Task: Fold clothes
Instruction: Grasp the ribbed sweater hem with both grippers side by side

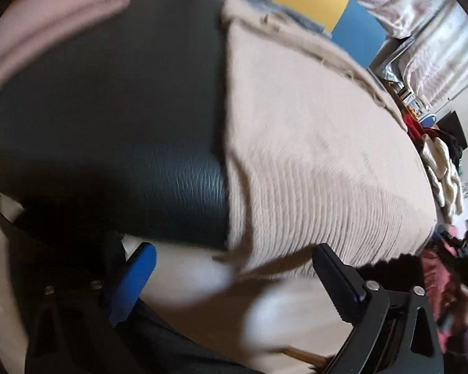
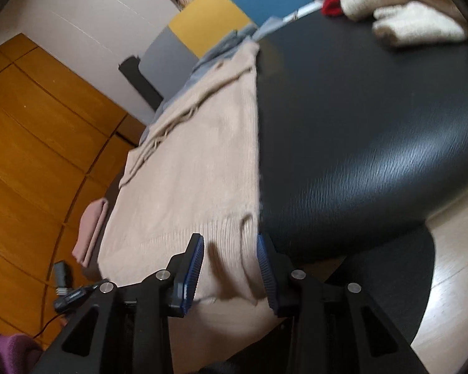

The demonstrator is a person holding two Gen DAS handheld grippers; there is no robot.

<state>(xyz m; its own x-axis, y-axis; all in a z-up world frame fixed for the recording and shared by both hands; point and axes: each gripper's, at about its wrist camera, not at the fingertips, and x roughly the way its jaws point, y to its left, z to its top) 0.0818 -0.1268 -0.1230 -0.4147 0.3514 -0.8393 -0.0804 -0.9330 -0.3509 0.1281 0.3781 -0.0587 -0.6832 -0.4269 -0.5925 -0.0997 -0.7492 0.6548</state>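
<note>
A beige knit sweater lies flat on a black textured table, its ribbed hem hanging over the near edge. My left gripper is open wide at that hem, with one blue pad left of the fabric's corner. In the right wrist view the sweater covers the left part of the table. My right gripper is open, and the hem's right corner hangs between its pads without being pinched.
A folded pink garment lies left of the sweater. A pile of cream clothes and a red one sit at the table's far side. Grey-blue cloth shows beyond the collar. A cable and plug lie on the wooden floor.
</note>
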